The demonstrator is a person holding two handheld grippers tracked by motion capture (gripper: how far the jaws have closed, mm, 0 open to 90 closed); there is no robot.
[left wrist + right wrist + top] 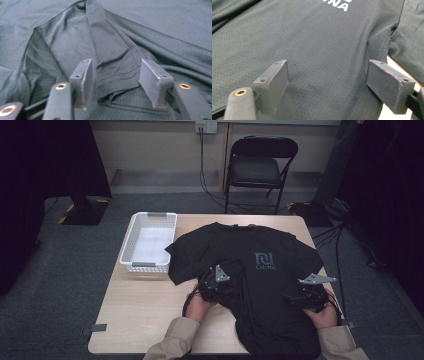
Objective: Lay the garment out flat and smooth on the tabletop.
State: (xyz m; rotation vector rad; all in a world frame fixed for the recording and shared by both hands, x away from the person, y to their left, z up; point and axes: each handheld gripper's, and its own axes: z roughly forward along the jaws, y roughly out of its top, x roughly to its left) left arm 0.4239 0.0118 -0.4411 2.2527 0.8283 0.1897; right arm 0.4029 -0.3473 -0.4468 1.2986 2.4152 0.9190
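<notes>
A black T-shirt [250, 265] with a pale chest print lies face up on the wooden table [145, 310], its hem hanging over the near edge. My left gripper [221, 287] rests at the shirt's left side, below the sleeve. In the left gripper view its jaws [115, 77] stand partly apart with a stitched fold of the shirt [112, 50] lying between them; the pads do not press on it. My right gripper [301, 298] sits on the shirt's right side. In the right gripper view its jaws [328, 80] are wide over flat fabric [324, 37] near the side seam.
A white plastic basket [145, 265] stands empty at the table's far left, touching the shirt's left sleeve. A black folding chair [255, 165] is beyond the table. Bare wood shows at the near left. Cables run across the floor at the right.
</notes>
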